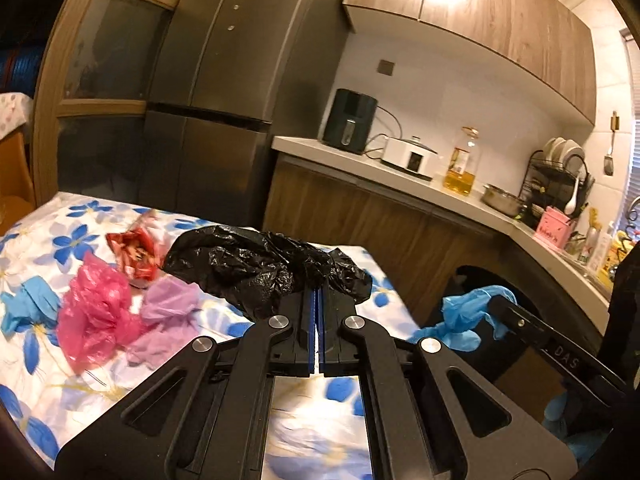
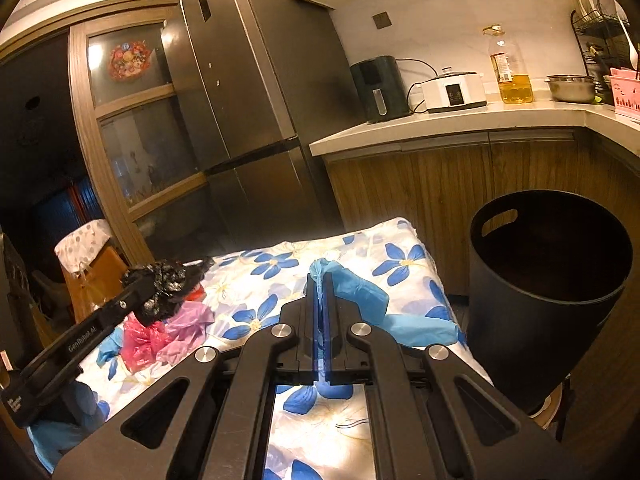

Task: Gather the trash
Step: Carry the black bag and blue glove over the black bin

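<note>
On the flowered worktop (image 1: 48, 392), a blue glove (image 1: 28, 304) lies at the left edge, beside a crumpled pink bag (image 1: 96, 316), a red wrapper (image 1: 134, 250) and a lilac glove (image 1: 168, 312); the left claw (image 1: 317, 296), jaws clamped, holds a black plastic bag (image 1: 248, 264) above the cloth; the right claw (image 2: 319, 284) pinches another blue glove (image 2: 352, 292) near the worktop's right edge; a black bin (image 2: 540, 312) stands just beyond that edge.
</note>
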Tool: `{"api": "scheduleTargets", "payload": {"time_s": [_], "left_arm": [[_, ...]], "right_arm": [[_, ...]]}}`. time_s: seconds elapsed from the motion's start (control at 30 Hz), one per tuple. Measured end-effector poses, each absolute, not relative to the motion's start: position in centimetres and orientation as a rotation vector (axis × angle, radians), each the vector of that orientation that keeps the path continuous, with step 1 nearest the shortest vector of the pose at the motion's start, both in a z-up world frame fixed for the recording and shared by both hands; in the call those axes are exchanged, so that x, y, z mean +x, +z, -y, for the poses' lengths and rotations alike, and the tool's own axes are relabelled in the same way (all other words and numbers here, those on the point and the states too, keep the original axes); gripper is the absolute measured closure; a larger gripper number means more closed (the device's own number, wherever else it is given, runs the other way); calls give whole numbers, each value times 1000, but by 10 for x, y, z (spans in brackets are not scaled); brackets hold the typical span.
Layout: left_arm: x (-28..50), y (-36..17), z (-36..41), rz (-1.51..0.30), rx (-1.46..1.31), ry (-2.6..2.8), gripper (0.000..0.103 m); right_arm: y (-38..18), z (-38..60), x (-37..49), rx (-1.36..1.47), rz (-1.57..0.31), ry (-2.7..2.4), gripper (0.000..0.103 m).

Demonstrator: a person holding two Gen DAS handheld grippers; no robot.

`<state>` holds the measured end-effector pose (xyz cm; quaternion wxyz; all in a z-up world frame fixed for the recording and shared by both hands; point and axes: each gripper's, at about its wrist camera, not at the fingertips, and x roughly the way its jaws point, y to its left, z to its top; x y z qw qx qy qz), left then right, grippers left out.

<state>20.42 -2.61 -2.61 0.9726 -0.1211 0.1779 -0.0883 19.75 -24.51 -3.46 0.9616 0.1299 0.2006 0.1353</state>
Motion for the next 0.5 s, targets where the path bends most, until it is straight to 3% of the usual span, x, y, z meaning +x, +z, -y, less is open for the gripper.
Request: {"api": "scheduleTargets", "payload": {"time_s": [0.5], "left_arm": [[223,0,125,-331,-202,-372,103]], "right_arm": [[3,317,188,281,-303,142,101]]}}
